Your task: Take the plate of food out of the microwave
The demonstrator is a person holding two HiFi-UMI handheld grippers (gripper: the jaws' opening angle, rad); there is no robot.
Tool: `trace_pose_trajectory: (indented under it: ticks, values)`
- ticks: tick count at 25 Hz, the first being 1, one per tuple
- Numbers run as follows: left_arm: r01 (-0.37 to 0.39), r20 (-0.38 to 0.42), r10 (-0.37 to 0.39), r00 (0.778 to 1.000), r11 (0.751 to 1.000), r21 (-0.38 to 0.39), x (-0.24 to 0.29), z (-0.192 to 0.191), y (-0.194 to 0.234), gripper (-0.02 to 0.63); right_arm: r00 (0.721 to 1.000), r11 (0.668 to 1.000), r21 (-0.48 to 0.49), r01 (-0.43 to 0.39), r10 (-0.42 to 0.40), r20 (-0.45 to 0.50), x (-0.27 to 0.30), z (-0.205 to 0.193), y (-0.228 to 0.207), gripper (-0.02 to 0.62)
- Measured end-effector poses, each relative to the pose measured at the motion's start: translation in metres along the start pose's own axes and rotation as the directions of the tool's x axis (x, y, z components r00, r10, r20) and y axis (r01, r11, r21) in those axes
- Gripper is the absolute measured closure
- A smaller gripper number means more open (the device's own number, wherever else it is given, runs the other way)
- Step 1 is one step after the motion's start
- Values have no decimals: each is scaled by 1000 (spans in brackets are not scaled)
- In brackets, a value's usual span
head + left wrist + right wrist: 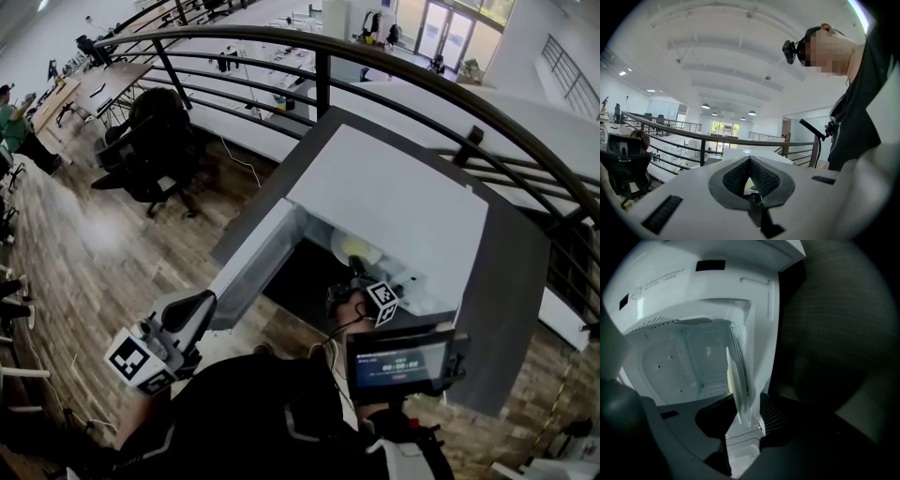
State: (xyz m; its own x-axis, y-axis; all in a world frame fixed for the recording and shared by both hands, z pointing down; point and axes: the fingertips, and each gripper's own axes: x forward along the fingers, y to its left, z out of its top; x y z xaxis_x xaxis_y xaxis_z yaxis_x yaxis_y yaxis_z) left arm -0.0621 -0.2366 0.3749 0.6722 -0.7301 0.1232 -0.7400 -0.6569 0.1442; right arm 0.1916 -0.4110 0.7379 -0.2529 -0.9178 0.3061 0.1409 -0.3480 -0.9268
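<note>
1. One microwave (394, 202), its door (248, 272) swung left, one plate (343, 244) just inside the opening.
2. Two grippers: my right gripper (356, 272) clamps the plate's rim. My left gripper (199, 307) hangs near left, pads together, empty.
3. Only the head view shows the yellow food (366, 251).

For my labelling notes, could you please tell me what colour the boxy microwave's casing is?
White; the microwave's casing shows best in the head view.
</note>
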Motion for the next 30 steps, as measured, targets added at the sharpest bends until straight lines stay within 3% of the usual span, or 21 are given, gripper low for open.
trace_pose_trajectory:
  ticks: [7, 10, 30]
  values:
    - [7, -1, -7, 1000, 1000, 4, 1, -6, -1, 603, 1000, 999, -32, 7, -7, -2, -4, -2, 1, 508]
    - [10, 0, -10, 1000, 1000, 1, 2, -6, -1, 603, 1000, 999, -54, -2, 2, 1, -6, -3, 9, 572]
    - [85, 15, -84, 996, 996, -1, -11, -5, -3, 603, 998, 991, -121, -51, 46, -43, -41, -31, 5, 571]
